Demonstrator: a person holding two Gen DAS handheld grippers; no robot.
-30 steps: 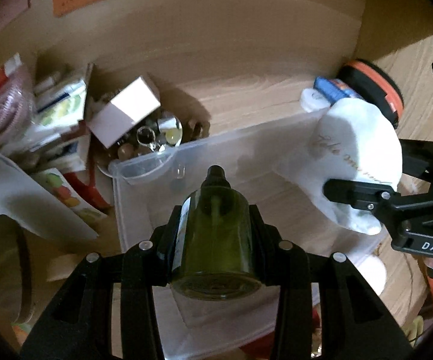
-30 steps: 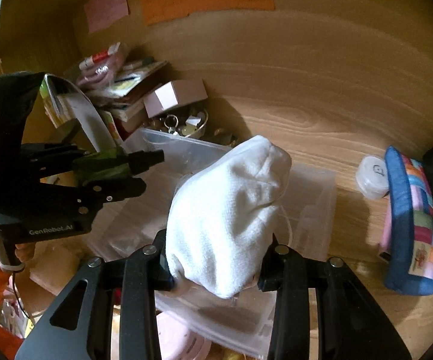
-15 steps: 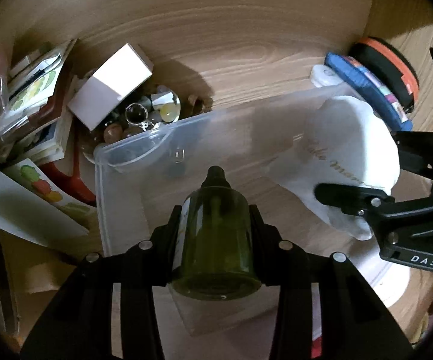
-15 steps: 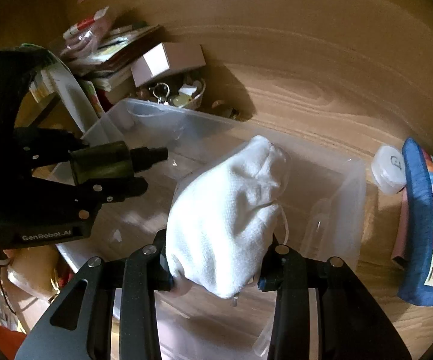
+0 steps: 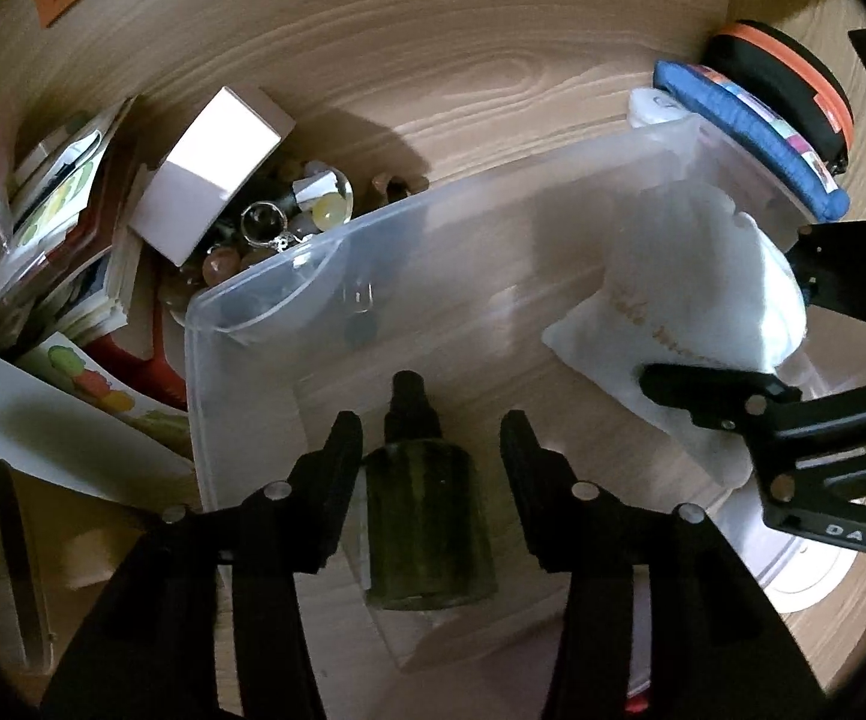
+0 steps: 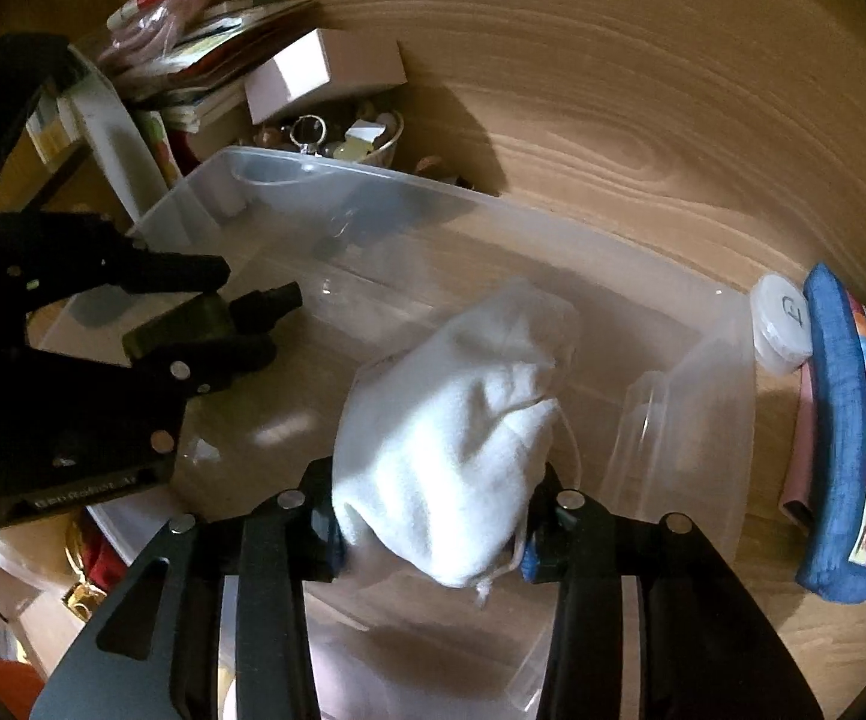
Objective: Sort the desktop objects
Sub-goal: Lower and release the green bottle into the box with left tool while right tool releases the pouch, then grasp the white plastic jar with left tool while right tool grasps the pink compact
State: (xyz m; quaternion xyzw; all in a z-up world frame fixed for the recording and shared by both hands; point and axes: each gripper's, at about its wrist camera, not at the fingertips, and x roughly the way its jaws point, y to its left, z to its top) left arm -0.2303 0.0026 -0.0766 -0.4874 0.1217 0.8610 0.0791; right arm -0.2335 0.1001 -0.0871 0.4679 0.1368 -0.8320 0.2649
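In bin (image 5: 265,294): one bottle (image 5: 427,528), one pouch (image 6: 451,438) (white).

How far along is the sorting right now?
Done: nothing settled in the clear bin except the green bottle, just released there as the left gripper opens. In hand: the white pouch, between the right gripper fingers, also opening, over the bin. Left: blue pencil case, white box, trinkets, booklets.
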